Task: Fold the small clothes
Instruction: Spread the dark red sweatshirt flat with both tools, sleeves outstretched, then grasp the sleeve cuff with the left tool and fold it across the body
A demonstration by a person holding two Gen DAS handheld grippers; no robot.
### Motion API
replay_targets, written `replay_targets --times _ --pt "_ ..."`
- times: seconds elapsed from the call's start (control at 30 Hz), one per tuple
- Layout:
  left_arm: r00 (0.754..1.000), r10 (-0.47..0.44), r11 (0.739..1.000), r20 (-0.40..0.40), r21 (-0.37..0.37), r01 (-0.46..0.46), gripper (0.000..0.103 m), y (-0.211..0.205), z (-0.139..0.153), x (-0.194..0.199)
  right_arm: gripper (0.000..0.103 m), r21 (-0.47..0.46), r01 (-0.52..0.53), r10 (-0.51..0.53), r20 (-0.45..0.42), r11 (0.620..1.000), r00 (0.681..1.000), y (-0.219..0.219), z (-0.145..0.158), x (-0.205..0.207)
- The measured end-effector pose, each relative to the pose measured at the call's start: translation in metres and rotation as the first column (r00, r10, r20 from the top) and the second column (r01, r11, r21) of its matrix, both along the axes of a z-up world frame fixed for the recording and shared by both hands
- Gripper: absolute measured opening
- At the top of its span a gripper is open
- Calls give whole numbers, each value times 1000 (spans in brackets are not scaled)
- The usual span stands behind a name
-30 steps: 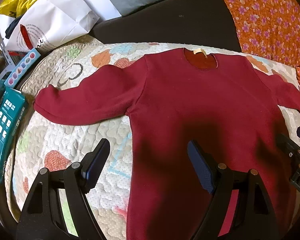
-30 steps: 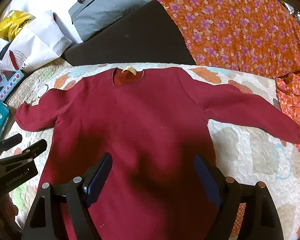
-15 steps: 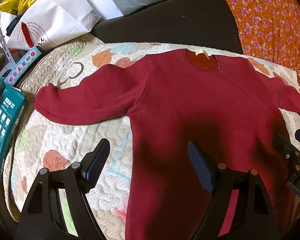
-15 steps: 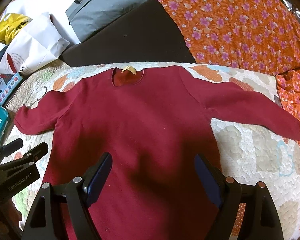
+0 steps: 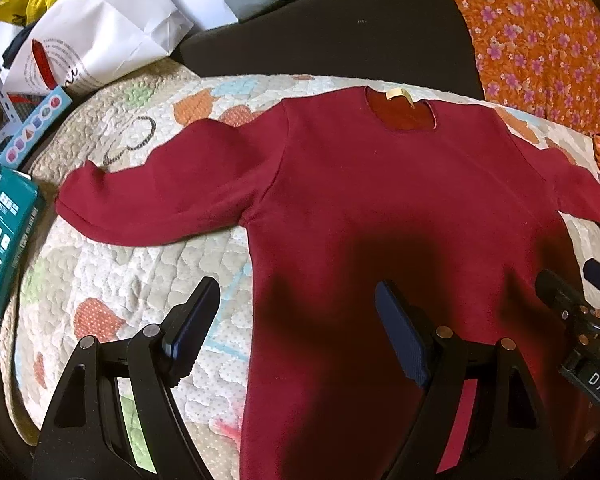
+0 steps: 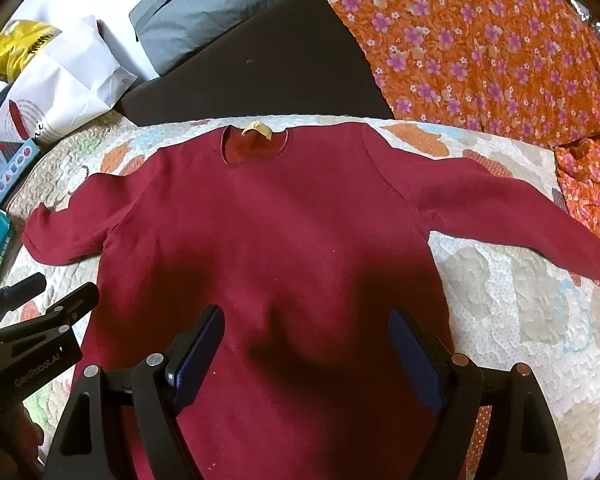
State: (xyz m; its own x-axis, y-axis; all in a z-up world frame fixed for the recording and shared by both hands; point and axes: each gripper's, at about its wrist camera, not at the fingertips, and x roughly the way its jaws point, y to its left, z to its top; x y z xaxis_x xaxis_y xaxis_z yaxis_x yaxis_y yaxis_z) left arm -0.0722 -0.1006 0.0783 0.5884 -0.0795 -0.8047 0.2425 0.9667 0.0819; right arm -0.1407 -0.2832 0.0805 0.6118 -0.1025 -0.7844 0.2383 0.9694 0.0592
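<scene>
You have the sweater (image 5: 379, 208) spread face up on the quilt (image 5: 140, 264), collar (image 6: 256, 146) away from you and both sleeves thrown out to the sides, which is the flat start a fold wants, since every edge is reachable and nothing is doubled under. Your left gripper (image 5: 296, 320) hangs above it with its fingers released wide and nothing between them; the sweater's side seam runs up between the two pads, the left pad over bare quilt and the right pad over the red body. That straddle reads as lining up on the edge you mean to lift (a judgement, as no pinch has begun). The left sleeve (image 5: 160, 204) lies ahead of and left of those fingers, well apart from them. Your right gripper (image 6: 307, 344) is likewise spread and empty, both pads over the middle of the body, with the right sleeve (image 6: 507, 220) ahead and off to the right. No fold is made yet, so the task looks to be at its opening. Each gripper shows at the edge of the other's view, so the hands sit near each other; mind they do not cross when a sleeve comes in. The bags (image 6: 60, 80) and the floral cloth (image 6: 499, 60) beyond the fingers lie off the quilt and out of the way.
</scene>
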Motion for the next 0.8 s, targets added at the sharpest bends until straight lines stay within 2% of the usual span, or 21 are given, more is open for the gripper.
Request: replay_targets --times 0.57,0.8 --pt "999 34 999 -37 3 -34 81 6 -12 12 83 20 -7 8 -35 1000 999 4 -17 17" --pt "992 68 997 -102 -34 -72 81 25 -18 31 83 26 -34 35 -47 999 998 11 -24 25"
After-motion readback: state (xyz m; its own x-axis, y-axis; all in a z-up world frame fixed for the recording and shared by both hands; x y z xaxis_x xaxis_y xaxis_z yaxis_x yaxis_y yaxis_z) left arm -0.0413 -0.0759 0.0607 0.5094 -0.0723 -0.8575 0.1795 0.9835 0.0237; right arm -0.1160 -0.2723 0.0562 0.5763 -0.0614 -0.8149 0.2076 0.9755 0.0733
